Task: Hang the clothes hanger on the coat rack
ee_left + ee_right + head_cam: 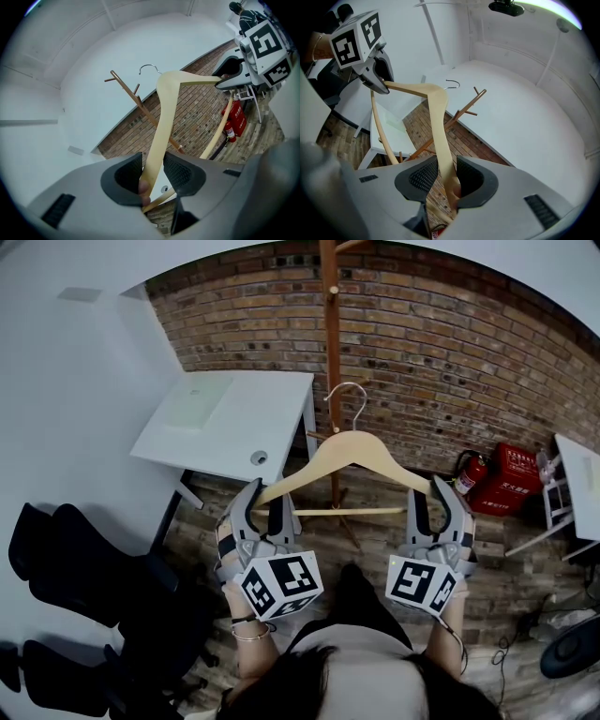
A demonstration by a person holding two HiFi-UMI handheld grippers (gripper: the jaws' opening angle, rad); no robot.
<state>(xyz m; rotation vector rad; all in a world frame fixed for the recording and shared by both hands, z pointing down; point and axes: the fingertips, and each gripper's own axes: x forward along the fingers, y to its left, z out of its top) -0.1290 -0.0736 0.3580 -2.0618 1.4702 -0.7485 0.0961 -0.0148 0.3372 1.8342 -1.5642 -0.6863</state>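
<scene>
Hanger (pixel 347 451) is hanging in mid-air just in front of the coat rack (pixel 330 352) pole, wire hook (pixel 349 395) up, not yet on a peg (pixel 476 97); left gripper (pixel 265 507) is clamping one arm end, right gripper (pixel 429 504) the other; risks: the hook catching the pole or missing the peg if the lift is tilting; uneven letting-go dropping it.

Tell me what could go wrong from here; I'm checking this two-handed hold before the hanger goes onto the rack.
The left gripper and right gripper each pinch only a narrow arm end of the wooden hanger, so it might twist or slip. Its metal hook is small and the coat rack pegs short; it could miss or knock the pole.
</scene>
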